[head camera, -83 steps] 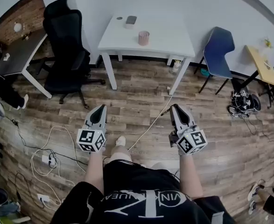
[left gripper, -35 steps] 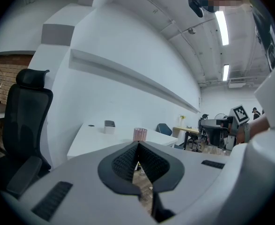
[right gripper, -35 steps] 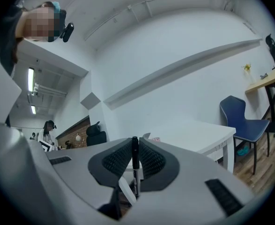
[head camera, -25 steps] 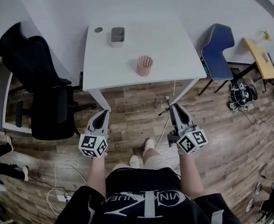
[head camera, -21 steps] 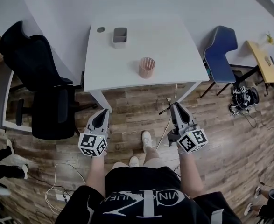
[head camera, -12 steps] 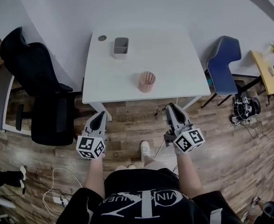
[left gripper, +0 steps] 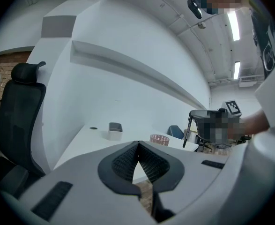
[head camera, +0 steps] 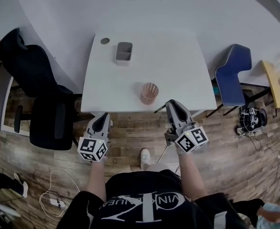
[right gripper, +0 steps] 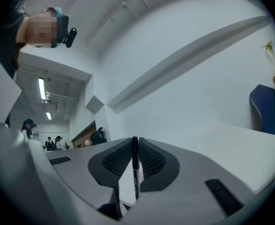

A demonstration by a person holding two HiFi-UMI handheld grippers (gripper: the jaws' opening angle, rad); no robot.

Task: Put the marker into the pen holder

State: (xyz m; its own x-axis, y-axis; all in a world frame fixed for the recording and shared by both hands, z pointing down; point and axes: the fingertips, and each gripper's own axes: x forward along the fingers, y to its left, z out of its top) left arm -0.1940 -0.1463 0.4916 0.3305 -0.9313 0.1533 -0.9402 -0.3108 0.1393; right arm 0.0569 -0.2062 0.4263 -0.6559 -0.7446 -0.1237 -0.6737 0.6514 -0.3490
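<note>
A pink mesh pen holder (head camera: 149, 93) stands near the front edge of the white table (head camera: 178, 66); it also shows in the left gripper view as the pen holder (left gripper: 159, 139). My right gripper (head camera: 170, 104) hovers at the table's front edge, just right of the holder, shut on a thin black marker (head camera: 160, 109) that sticks out to its left. In the right gripper view the marker (right gripper: 135, 165) stands upright between the closed jaws of the right gripper (right gripper: 135, 142). My left gripper (head camera: 101, 116) hangs over the floor before the table, and the left gripper (left gripper: 137, 143) is shut and empty.
A grey box (head camera: 123, 51) and a small dark disc (head camera: 105, 41) sit at the table's back left. A black office chair (head camera: 46, 104) stands left of the table, a blue chair (head camera: 233, 75) right of it. A yellow table (head camera: 277, 80) is at far right.
The person has walked up to the table, so table and pen holder are much nearer. The right gripper with the marker has come up beside the holder. Both grips are unchanged.
</note>
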